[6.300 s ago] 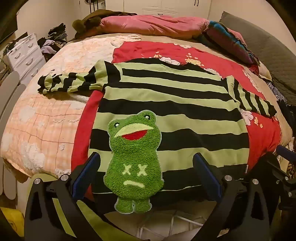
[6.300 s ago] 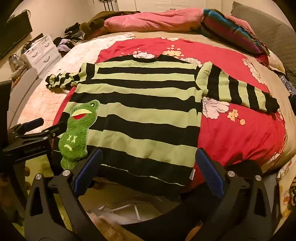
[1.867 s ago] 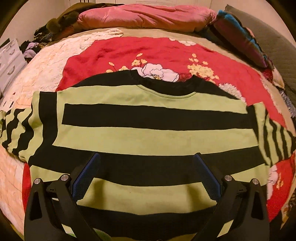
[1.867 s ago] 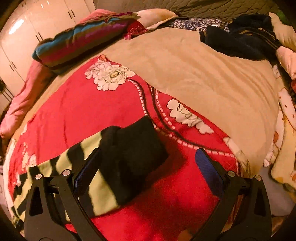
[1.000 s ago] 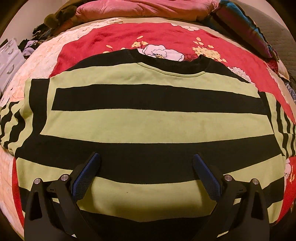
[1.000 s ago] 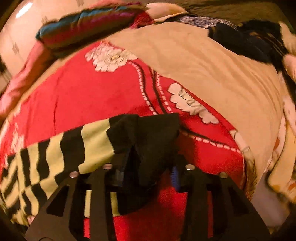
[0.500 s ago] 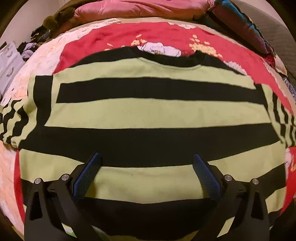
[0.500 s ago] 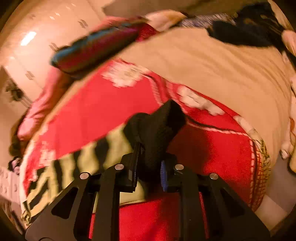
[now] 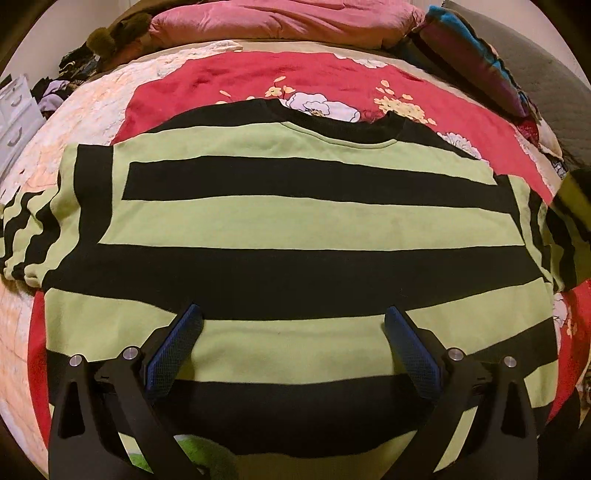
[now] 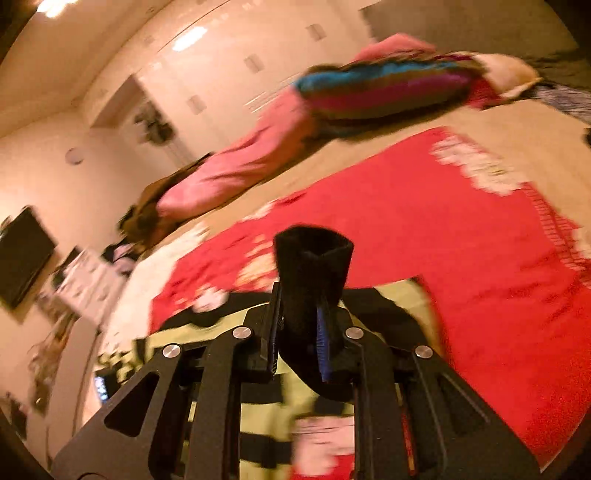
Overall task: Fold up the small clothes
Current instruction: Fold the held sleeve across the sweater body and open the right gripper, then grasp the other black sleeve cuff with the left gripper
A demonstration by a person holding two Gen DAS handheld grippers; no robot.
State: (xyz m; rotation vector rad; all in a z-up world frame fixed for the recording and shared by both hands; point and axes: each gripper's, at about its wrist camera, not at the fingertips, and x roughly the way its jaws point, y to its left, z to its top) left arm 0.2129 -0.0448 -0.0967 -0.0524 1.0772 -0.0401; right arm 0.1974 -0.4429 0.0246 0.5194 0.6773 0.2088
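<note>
The green-and-black striped sweater (image 9: 288, 221) lay spread flat, back side up, on the red floral blanket (image 9: 236, 77) covering the bed. The left claw (image 9: 291, 321) hung just above its lower stripes with both blue pads wide apart and nothing between them. The right claw (image 10: 299, 314) was clamped tight on the sweater's black sleeve cuff (image 10: 312, 266), which stood up between its pads, lifted off the blanket above the body of the garment. A pink pillow (image 9: 280, 18) lay at the bed's far end.
</note>
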